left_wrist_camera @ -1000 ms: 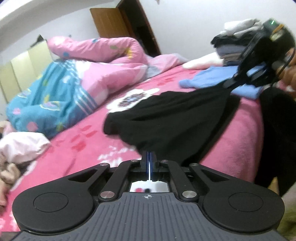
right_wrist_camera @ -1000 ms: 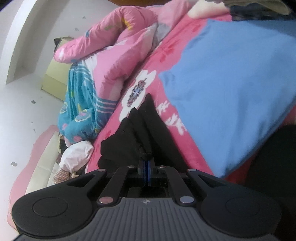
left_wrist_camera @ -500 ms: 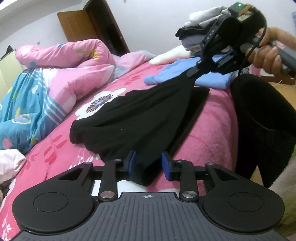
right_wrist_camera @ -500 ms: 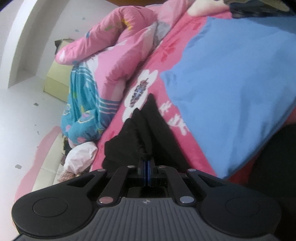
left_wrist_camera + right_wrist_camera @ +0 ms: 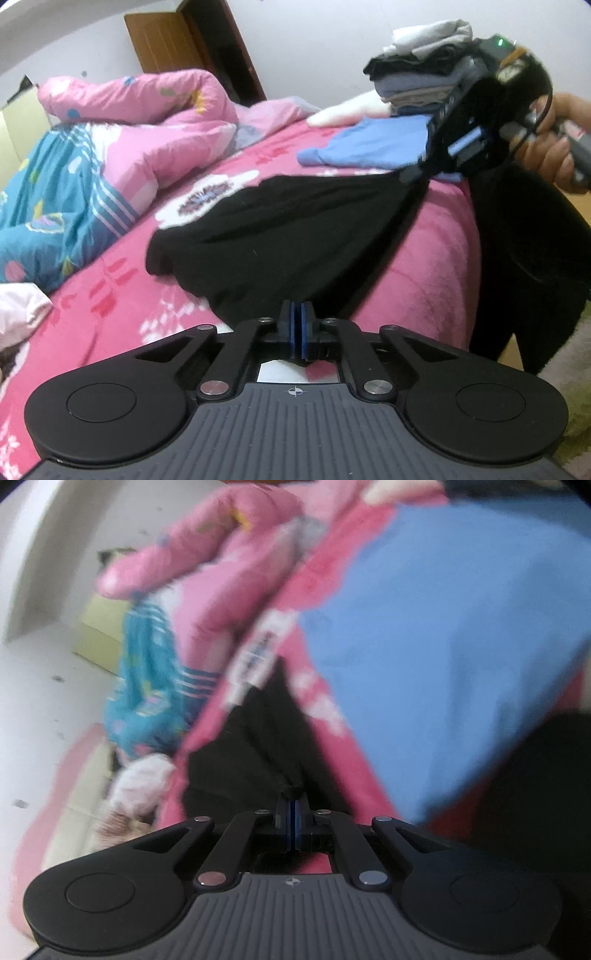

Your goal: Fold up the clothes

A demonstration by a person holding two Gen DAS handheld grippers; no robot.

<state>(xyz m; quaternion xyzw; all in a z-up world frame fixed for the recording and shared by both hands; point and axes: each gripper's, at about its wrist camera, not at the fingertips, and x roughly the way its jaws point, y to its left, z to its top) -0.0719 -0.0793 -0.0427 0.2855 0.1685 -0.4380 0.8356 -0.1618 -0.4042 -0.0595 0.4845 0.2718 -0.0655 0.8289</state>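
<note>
Both our grippers are pinched tight on the black garment (image 5: 291, 229): left gripper (image 5: 301, 314) at its near edge, right gripper (image 5: 292, 800) at another, stretching it over the pink bed (image 5: 424, 266).

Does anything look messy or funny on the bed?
Yes. The quilt is heaped in a rumpled pile on the bed, not spread flat. Part of the black garment hangs over the bed's edge. The right wrist view is blurry.
</note>
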